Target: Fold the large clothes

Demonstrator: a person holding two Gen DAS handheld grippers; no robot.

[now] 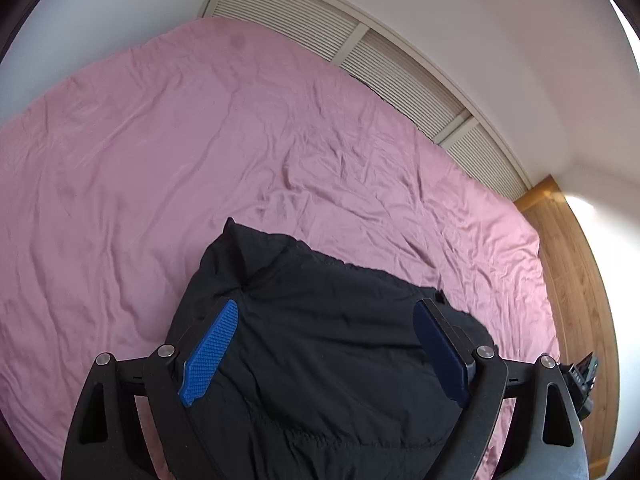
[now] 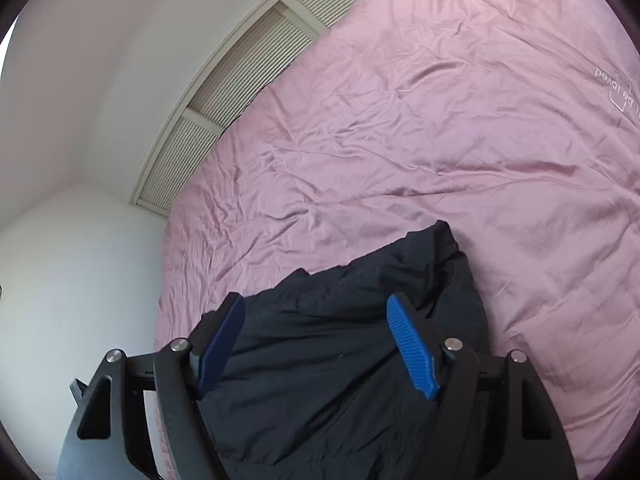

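The bed [image 1: 200, 140] with its wrinkled pink sheet is the largest thing. A black padded jacket [image 1: 320, 340] lies bunched near its front edge. The left hand-held gripper [image 1: 324, 344] and right hand-held gripper [image 2: 316, 344] hang above it, both wide open and holding nothing. For the next fold I would take two edges evenly and lay them flat.

Black jacket [image 1: 320, 360] bottom cut off by frame edge
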